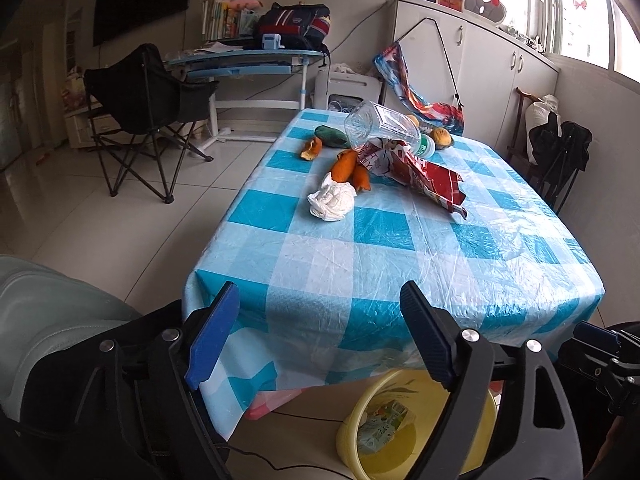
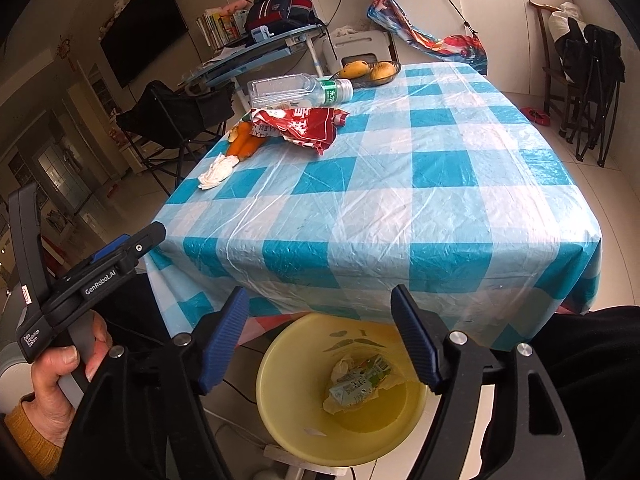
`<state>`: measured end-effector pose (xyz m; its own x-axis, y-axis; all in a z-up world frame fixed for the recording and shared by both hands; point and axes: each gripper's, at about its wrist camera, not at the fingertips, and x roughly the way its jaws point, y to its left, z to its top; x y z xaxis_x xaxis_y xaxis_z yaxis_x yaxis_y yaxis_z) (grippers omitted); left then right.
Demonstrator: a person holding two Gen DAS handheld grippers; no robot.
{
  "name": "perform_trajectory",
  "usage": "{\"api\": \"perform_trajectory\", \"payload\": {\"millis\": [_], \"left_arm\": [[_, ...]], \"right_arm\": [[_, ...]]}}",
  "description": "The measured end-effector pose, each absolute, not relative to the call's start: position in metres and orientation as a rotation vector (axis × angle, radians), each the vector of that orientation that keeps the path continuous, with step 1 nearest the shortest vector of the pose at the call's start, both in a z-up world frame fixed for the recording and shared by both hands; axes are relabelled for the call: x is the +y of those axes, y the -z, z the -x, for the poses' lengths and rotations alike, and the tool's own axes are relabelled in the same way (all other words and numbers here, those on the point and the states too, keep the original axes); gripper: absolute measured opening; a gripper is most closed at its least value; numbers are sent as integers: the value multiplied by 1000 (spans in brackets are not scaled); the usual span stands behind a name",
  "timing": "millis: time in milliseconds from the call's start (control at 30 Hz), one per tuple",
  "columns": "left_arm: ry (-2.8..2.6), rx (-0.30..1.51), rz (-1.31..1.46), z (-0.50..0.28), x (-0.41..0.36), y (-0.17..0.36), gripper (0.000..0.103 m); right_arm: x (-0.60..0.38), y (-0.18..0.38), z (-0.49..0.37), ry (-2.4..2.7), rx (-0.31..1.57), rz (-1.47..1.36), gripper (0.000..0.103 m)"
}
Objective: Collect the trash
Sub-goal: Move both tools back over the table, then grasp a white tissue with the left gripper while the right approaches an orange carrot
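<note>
Both sets of jaws spread wide, nothing between them, left gripper [image 1: 316, 336] and right gripper [image 2: 320, 340] poised over the round yellow plastic bin [image 2: 280, 412]. Crushed green-and-white carton [image 2: 358, 384] down inside it. Up on the blue-and-white checked counter [image 2: 400, 200]: clear plastic bottle [image 2: 296, 90], torn red wrapper [image 2: 304, 128], orange peels [image 2: 244, 142], crumpled white tissue [image 2: 216, 172].

Left hand-held gripper [image 2: 120, 254] reads "GenRobot.AI", perhaps "Data Acquisition System".
</note>
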<state>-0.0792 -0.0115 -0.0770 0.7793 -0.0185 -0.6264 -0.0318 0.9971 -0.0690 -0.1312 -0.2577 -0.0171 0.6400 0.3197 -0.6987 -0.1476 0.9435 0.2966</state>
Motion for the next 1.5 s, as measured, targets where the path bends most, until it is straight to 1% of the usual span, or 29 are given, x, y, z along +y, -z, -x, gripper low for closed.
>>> {"api": "perform_trajectory", "payload": {"millis": [167,233,867,1167,1500], "left_arm": [[-32,657,74,80,-10,74,87],[-39,656,75,80,-9,75,87],[-92,683,130,56,5,79,88],[-118,707,131,29,11,72,88],[-116,682,100,-13,8,57,88]], "right_arm": [[-254,14,133,-269,831,-191,74],[-253,13,132,-272,832,-183,74],[-240,16,108,-341,834,-159,74],[-228,16,85,-395,844,-113,74],[-213,12,55,-472,834,-106,74]]}}
